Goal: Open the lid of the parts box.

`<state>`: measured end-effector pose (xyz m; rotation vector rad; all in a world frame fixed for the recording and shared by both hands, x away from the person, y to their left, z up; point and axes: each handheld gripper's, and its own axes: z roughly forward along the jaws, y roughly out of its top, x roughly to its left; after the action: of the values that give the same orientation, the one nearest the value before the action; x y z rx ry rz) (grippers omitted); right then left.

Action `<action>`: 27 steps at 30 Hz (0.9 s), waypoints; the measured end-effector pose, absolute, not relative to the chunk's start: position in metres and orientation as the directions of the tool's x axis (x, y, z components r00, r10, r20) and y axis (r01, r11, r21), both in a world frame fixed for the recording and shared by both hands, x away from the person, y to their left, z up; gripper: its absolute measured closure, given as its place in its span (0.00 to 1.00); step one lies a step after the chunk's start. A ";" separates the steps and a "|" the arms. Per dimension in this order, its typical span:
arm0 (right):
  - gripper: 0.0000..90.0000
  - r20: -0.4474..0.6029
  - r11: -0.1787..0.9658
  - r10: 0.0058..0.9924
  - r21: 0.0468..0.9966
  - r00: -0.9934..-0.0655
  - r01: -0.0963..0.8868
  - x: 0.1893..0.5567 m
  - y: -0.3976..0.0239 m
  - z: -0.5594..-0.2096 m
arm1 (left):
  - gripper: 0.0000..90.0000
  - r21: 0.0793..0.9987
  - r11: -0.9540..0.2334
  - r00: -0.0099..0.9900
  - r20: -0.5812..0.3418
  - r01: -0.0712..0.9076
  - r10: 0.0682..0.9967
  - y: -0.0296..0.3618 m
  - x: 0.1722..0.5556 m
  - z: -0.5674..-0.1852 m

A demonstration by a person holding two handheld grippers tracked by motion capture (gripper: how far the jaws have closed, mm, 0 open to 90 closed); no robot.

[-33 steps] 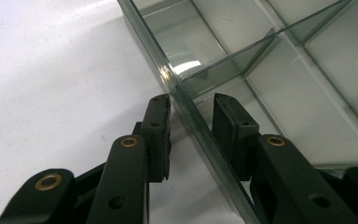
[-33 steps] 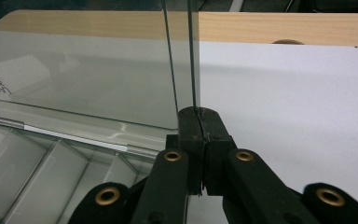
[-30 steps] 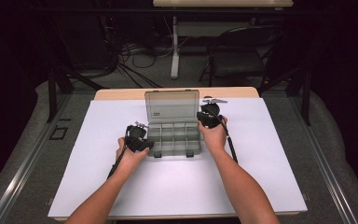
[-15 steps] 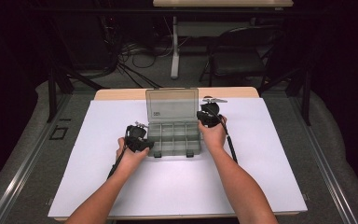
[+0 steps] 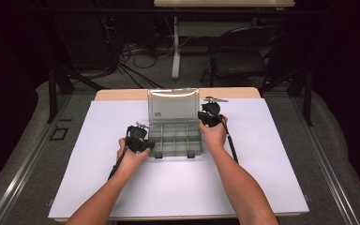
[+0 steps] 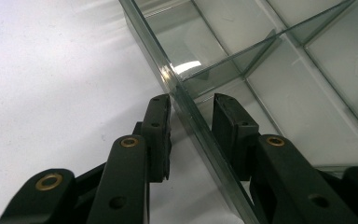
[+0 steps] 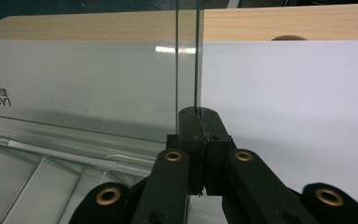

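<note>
A clear, smoke-tinted plastic compartment box (image 5: 176, 138) sits open on a white table sheet (image 5: 272, 154), its transparent hinged lid (image 5: 173, 105) standing upright at the far side. The left gripper (image 5: 143, 143), held in a person's left hand (image 5: 131, 157), straddles the box's left side wall (image 6: 186, 112): one jaw stands outside on the sheet, the other inside a compartment, with the thin wall between them. A gap shows on either side of the wall, so the jaws are parted and not pressing. The right gripper (image 5: 208, 115), in the right hand (image 5: 214, 133), is clenched on the lid's right edge (image 7: 196, 70), which rises straight up from between its closed pads. The tray's empty divided cells lie below and to the left of that grip. A pale wooden tabletop edge (image 7: 284, 21) runs beyond the sheet.
</note>
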<state>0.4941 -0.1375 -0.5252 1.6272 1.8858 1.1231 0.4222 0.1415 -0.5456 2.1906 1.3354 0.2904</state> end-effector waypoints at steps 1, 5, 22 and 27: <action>1.00 0.194 -0.003 0.952 0.782 -0.239 0.623 0.495 -0.138 -0.526 | 0.75 0.557 -0.354 0.483 -0.099 0.752 0.870 0.142 0.422 -0.545; 1.00 0.202 -0.012 0.952 0.777 -0.231 0.629 0.496 -0.137 -0.527 | 0.75 0.559 -0.348 0.478 -0.100 0.753 0.872 0.141 0.422 -0.546; 1.00 0.221 -0.029 0.953 0.749 -0.208 0.661 0.505 -0.138 -0.539 | 0.75 0.559 -0.349 0.479 -0.098 0.752 0.872 0.141 0.422 -0.546; 1.00 0.220 -0.028 0.953 0.746 -0.207 0.666 0.505 -0.137 -0.540 | 0.75 0.560 -0.349 0.479 -0.098 0.751 0.872 0.141 0.422 -0.546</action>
<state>0.5049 -0.1374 -0.5400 1.6969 1.8946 1.0968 0.4221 0.1413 -0.5458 2.1862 1.3390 0.2931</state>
